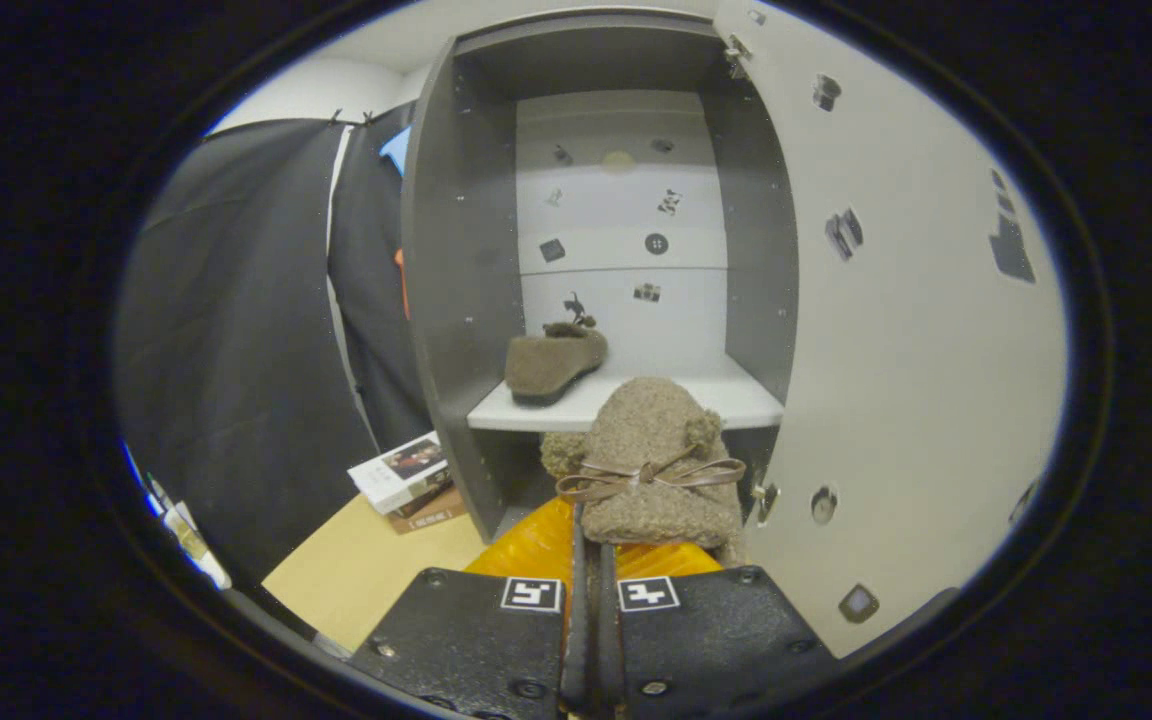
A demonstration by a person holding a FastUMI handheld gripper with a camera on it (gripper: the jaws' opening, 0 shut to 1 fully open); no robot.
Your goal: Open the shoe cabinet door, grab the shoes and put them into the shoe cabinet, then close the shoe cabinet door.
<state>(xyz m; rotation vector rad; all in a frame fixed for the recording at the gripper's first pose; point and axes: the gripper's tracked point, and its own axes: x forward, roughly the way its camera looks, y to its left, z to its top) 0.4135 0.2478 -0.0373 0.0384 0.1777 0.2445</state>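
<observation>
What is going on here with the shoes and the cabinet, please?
A person is loading a shoe cabinet with a handheld gripper. Its door stands open. The jaws are nearly closed on a fuzzy brown slipper with a ribbon bow, held just in front of the shelf. The matching slipper already sits on that shelf, to the left.

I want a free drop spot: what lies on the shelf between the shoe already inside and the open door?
Nothing: in the gripper view, the shelf is bare there. The tongs hold the second shoe before it.
</observation>
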